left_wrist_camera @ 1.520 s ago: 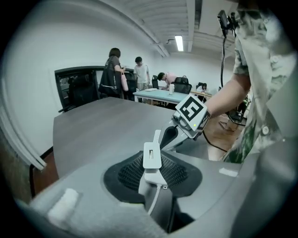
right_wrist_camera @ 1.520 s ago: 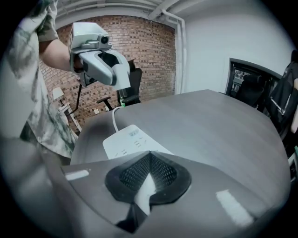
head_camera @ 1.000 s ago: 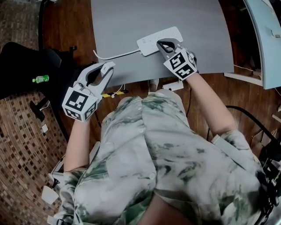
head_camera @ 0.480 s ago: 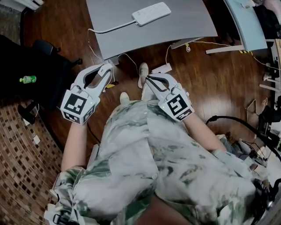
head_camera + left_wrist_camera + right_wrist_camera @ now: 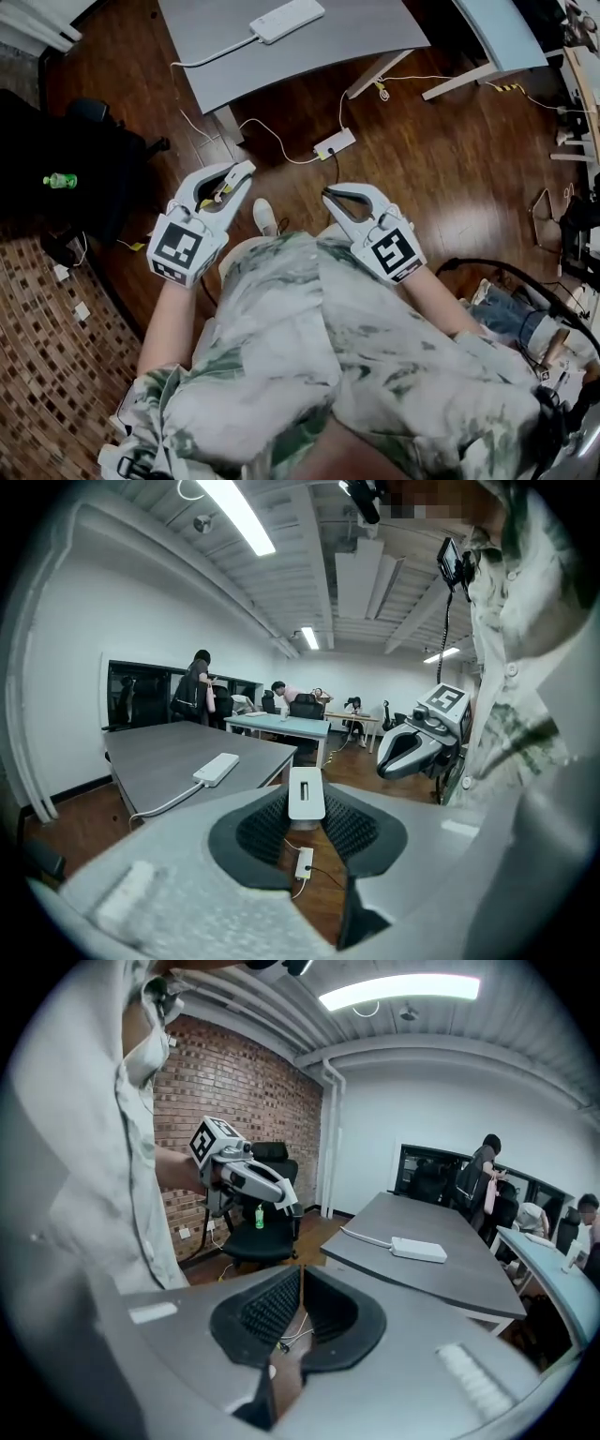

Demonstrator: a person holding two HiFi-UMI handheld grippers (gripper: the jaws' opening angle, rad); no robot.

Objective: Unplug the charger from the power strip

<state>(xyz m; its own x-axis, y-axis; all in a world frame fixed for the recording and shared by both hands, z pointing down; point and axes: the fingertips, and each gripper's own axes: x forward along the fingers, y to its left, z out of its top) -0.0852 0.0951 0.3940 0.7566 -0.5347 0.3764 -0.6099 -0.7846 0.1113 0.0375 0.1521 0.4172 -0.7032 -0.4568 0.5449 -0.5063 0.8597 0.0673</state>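
Both tools have swung back off the grey table [image 5: 375, 28]! Head view: left gripper [image 5: 242, 176] and right gripper [image 5: 329, 194] over the floor, long white plastic power strip [image 5: 287, 21] on the tabletop. Left gripper view: pinching the white boxy slotted charger [image 5: 306, 794]. Right gripper view: jaws pressed together, empty.

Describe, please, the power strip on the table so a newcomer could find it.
Find the grey table at the head view's top. The long white power strip lies on it; the smaller white box nearby lies on the floor instead.

Charger [image 5: 306, 792] near end hidden between jaws; table [image 5: 375, 23] cut by top edge.
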